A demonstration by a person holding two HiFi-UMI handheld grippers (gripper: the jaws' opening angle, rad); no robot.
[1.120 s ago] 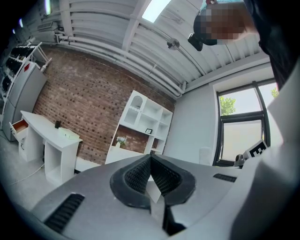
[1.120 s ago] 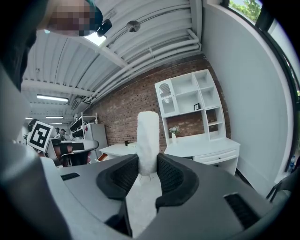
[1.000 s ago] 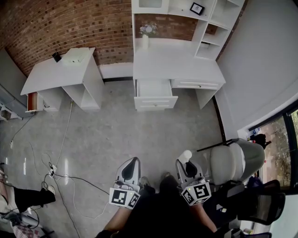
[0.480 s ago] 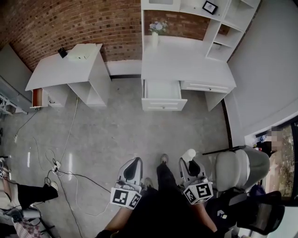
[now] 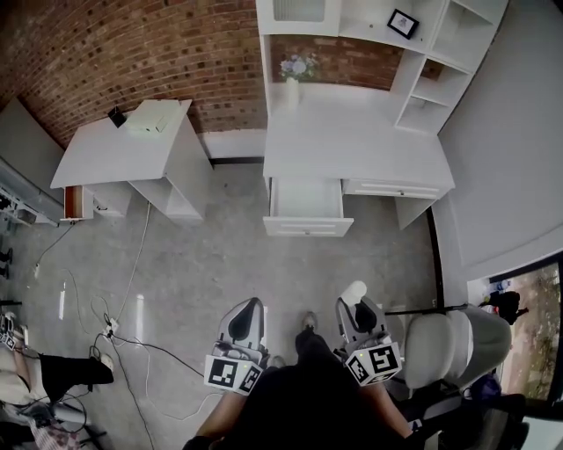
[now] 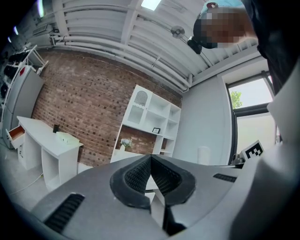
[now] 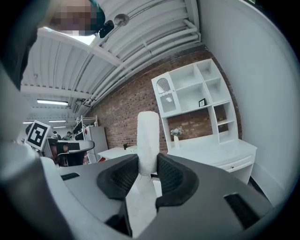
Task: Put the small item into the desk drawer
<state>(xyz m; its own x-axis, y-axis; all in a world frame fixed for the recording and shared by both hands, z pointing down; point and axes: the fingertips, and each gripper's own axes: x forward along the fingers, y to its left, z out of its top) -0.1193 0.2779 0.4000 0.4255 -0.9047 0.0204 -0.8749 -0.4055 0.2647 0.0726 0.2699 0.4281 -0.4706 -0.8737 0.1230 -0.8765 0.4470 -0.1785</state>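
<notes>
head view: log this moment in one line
left gripper: shut, empty | right gripper: shut on small white item | desk drawer: open | stowed: not yet

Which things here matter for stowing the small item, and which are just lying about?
Job: white cylindrical item clamped in the right gripper; open desk drawer; white desk.
Lying about: side table; flower vase; picture frame; chair; floor cables; left gripper, jaws shut, empty.

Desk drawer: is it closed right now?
No, the desk drawer stands pulled out from the front of the white desk, its inside open to view from above.
</notes>
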